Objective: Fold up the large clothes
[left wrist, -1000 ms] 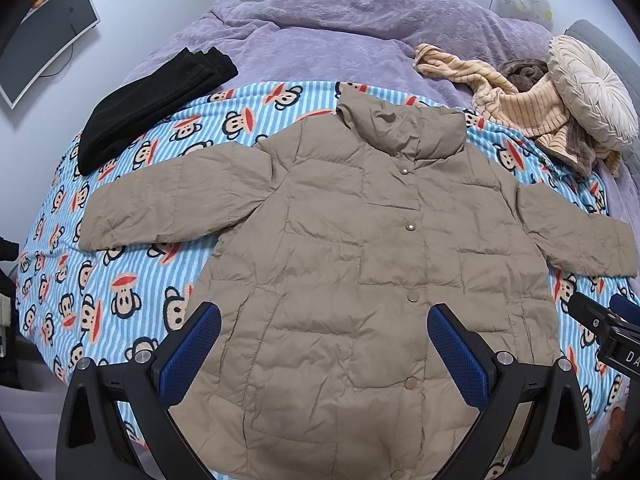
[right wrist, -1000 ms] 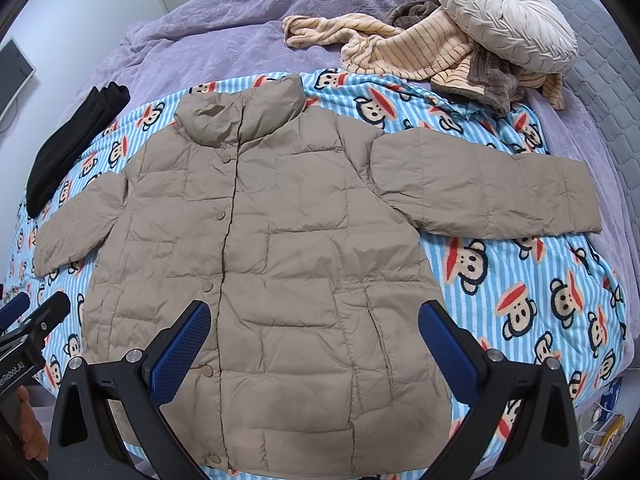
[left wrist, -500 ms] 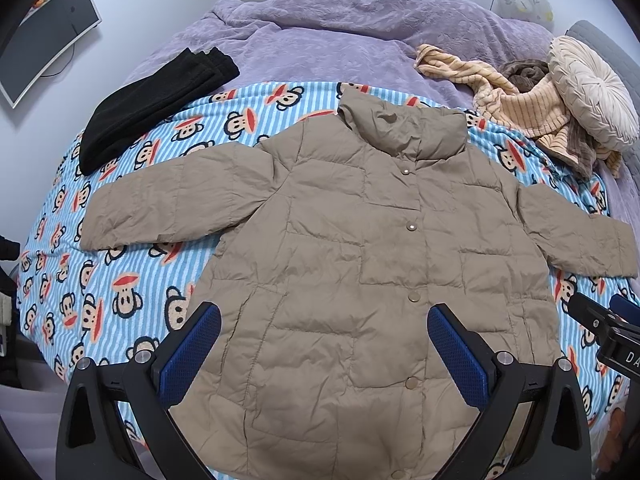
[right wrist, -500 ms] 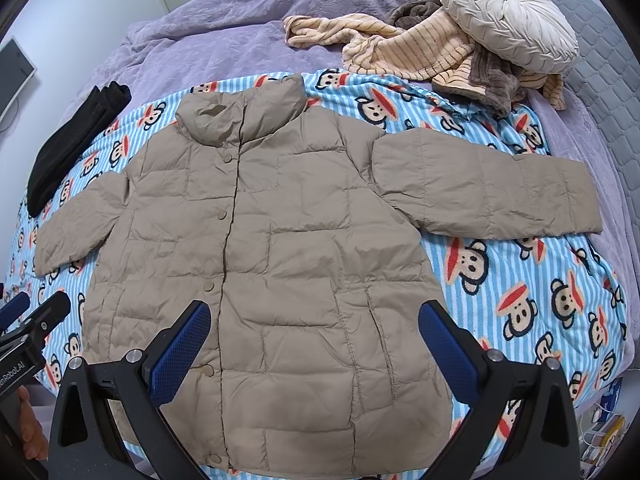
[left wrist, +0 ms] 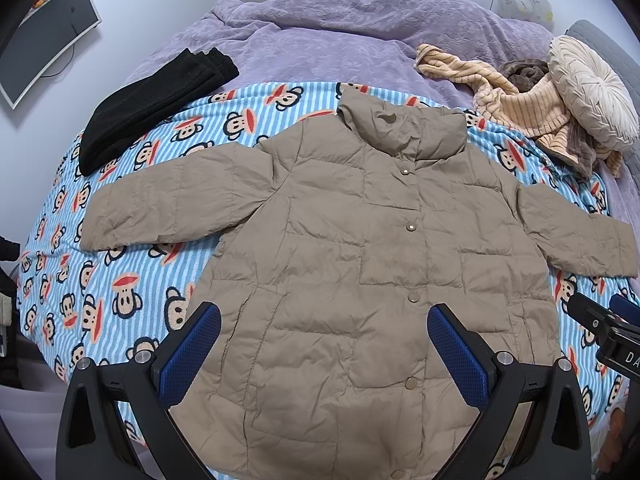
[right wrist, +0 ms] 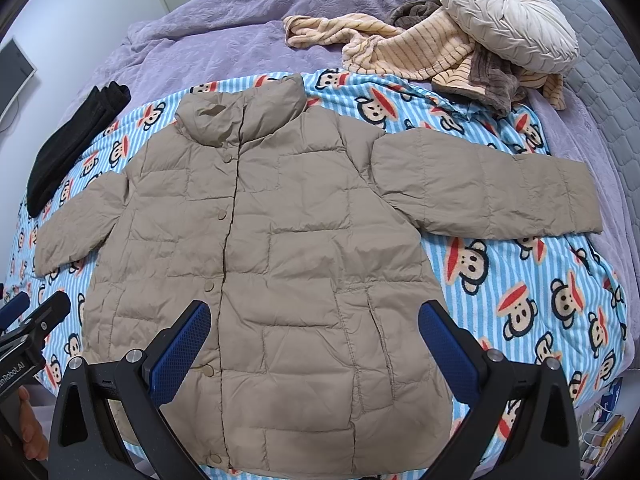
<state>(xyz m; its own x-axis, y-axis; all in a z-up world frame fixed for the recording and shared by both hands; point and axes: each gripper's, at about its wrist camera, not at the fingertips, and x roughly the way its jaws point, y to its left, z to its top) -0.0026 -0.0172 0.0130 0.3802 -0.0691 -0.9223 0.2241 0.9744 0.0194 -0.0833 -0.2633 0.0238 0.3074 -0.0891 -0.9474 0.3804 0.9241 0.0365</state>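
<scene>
We see the tan puffer jacket [left wrist: 360,280] spread flat, front up and snapped shut, filling the centre of both frames on the monkey-print blanket [left wrist: 120,288], sleeves out to frame left and right. Left gripper [left wrist: 324,344] and right gripper [right wrist: 314,340] both sit at the bottom of their frames above the hem, jaws wide apart, holding nothing. Black folded garment [left wrist: 152,104] upper left, round cream cushion [right wrist: 508,12] on striped beige clothes [right wrist: 408,52] upper right.
</scene>
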